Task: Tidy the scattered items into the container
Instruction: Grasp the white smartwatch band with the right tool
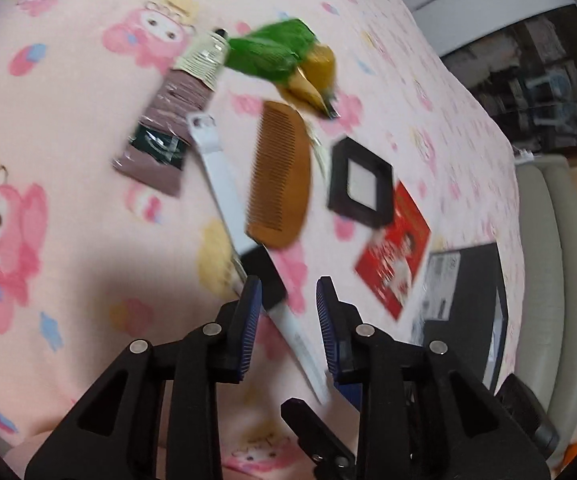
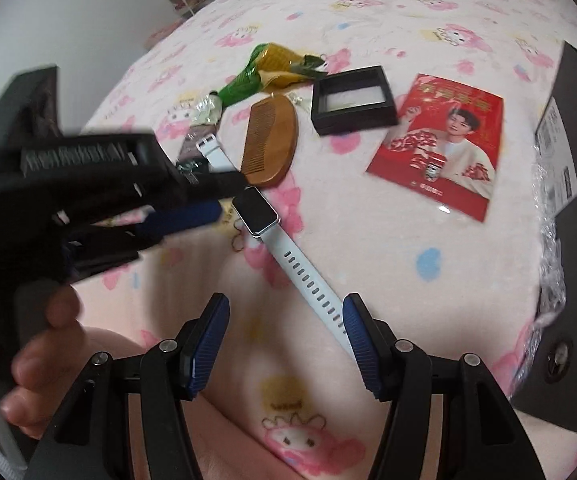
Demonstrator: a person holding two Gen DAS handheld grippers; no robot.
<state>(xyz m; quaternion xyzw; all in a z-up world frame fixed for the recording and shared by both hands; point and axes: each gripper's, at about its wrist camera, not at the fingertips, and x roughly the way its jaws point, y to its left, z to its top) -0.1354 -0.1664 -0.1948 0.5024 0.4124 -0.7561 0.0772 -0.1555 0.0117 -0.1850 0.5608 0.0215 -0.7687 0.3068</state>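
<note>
The left gripper (image 1: pixel 286 290) fingers are straddling the white smartwatch (image 2: pixel 255 211) without clamping, lining up a pickup; the right gripper (image 2: pixel 284 312) is hanging open nearby

Left wrist view: rides behind left tongs (image 1: pixel 284 300), angled steeply down, close over the pink bed cover (image 1: pixel 68 240); blurred, so edges are probably unreliable. Right wrist view: behind right tongs (image 2: pixel 284 320), same steep tilt, from the opposite side. Both share the watch (image 2: pixel 256 210), comb (image 1: pixel 280 176), black frame (image 2: pixel 350 100).
</note>
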